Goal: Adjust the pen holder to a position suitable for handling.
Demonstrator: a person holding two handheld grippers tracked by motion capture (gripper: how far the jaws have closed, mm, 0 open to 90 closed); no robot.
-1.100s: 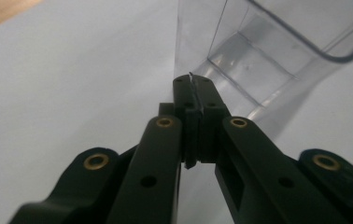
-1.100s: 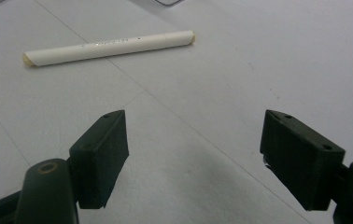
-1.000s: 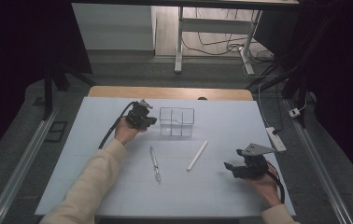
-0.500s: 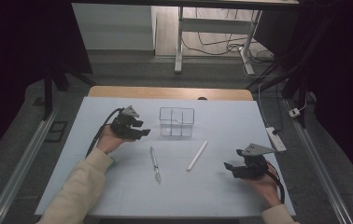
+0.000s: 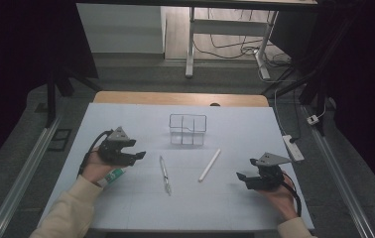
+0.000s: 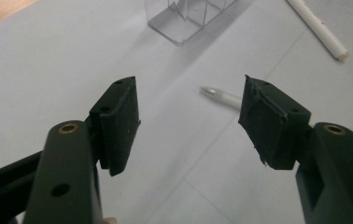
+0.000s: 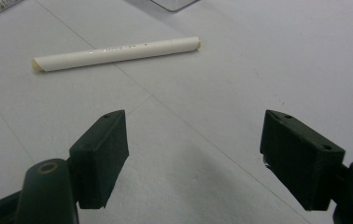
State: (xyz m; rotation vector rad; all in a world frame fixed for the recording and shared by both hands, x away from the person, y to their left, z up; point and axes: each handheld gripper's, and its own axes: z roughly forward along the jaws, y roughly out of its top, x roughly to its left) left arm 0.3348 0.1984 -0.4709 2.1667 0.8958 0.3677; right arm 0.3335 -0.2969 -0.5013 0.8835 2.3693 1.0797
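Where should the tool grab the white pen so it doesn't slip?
Probably around the middle of the white pen, coming straight down from above with the jaws across its width. It lies flat and apart from other things, a thin, even stick, so the middle balances and both sides are free.

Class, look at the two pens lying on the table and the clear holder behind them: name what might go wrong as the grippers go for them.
1. The left gripper, its fingers just opened and empty, faces the clear pen, which lies flat; closing on it may roll it away.
2. The white pen also lies flat ahead of the open right gripper and may slip.
3. The clear holder looks light; a pen pushed against its rim may tip it.
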